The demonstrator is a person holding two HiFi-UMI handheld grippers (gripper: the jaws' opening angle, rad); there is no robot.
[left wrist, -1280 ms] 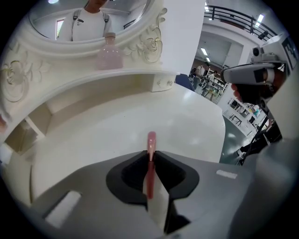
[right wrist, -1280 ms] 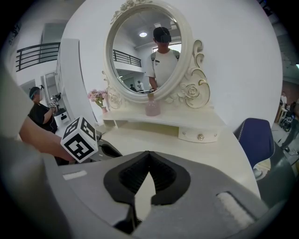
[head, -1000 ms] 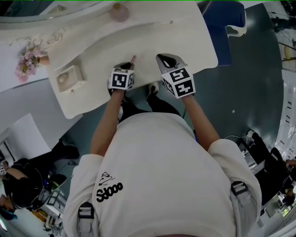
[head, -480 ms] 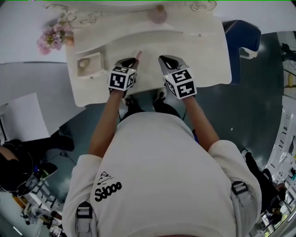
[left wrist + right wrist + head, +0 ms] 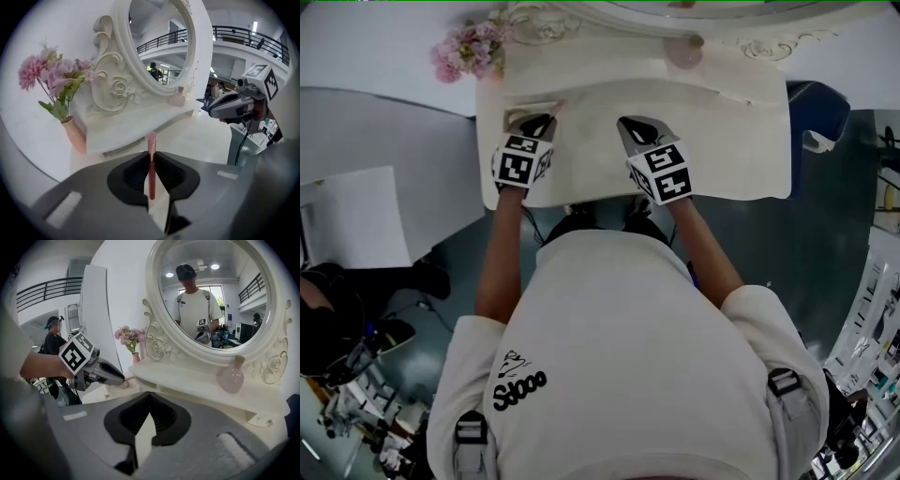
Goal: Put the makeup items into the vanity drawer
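My left gripper (image 5: 544, 119) is shut on a thin pink makeup stick (image 5: 556, 107), whose tip juts past the jaws. It hovers over a small open drawer (image 5: 514, 116) at the left end of the cream vanity top (image 5: 731, 141). In the left gripper view the stick (image 5: 151, 157) stands upright between the closed pads. My right gripper (image 5: 637, 127) hangs over the middle of the vanity top, shut with nothing in it (image 5: 149, 394). Each gripper shows in the other's view: the left gripper (image 5: 112, 376), the right gripper (image 5: 213, 108).
A round pink bottle (image 5: 682, 52) stands on the vanity's back shelf below the oval mirror (image 5: 211, 291). A vase of pink flowers (image 5: 467, 49) stands at the back left. A blue chair (image 5: 820, 108) is to the right and a person (image 5: 328, 337) sits at the lower left.
The left gripper has carried the pink stick from the middle of the vanity top leftward to over the small drawer. The right gripper has shifted along with it, still shut.
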